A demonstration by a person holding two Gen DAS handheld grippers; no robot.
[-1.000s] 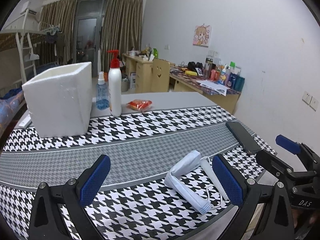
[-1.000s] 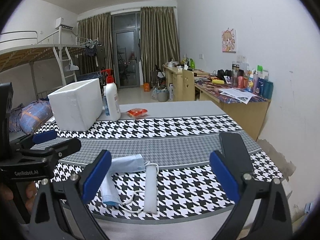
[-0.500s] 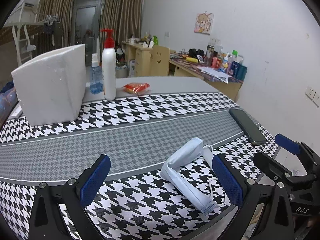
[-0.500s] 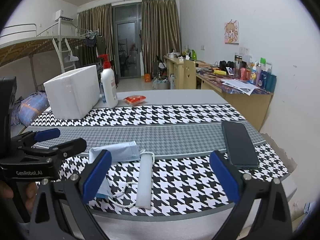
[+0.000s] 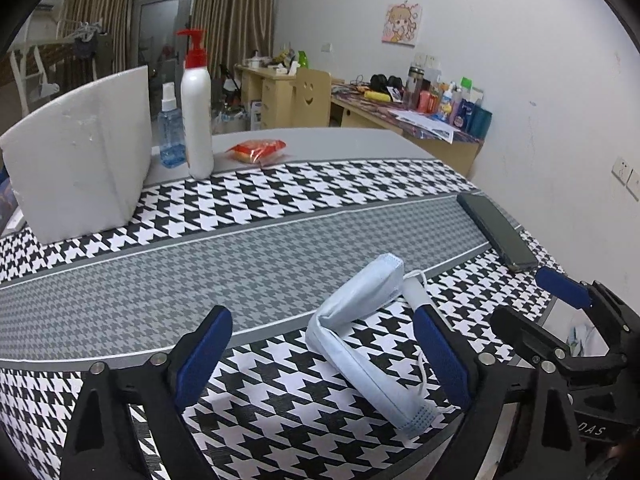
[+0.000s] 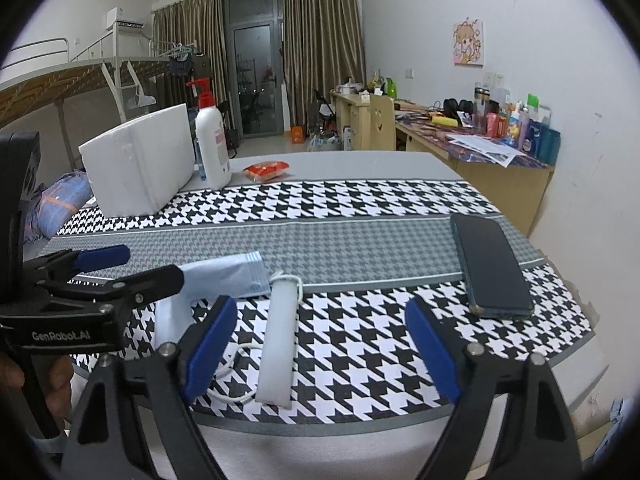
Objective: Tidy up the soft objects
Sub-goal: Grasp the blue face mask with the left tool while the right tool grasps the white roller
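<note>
my left claw (image 5: 324, 354) hangs over the near edge of the table (image 5: 256, 276), jaws closing but with their blue pads touching nothing. between those pads, on the checked cloth (image 5: 280, 204), lies a pale blue face mask (image 5: 360, 320), bent in the middle, one half running toward me and the other slanting away toward the grey stripe. my right claw (image 6: 320, 344) is beside it over the same near edge, jaws closing too, not yet pressing on anything. between its pads lies a white rolled strip (image 6: 278, 340), pointing away from me, with a thin white cord (image 6: 240, 368) looping out at its near left side. the mask's far half lies just left of the roll's far end, close enough that i cannot tell whether they touch. in the right view my left claw's black frame covers part of the mask, and a bit of my hand (image 6: 56, 380) shows at the left edge.

farther on, near the right edge, a dark phone (image 6: 490, 266) lies flat, half on the grey stripe. toward the far left corner stands a white foam box (image 5: 80, 164). beside it are a white pump bottle (image 5: 196, 108) with a red top and a small blue spray bottle (image 5: 170, 128). just right of them, on the bare grey far part of the table, lies a red packet (image 5: 258, 149).
</note>
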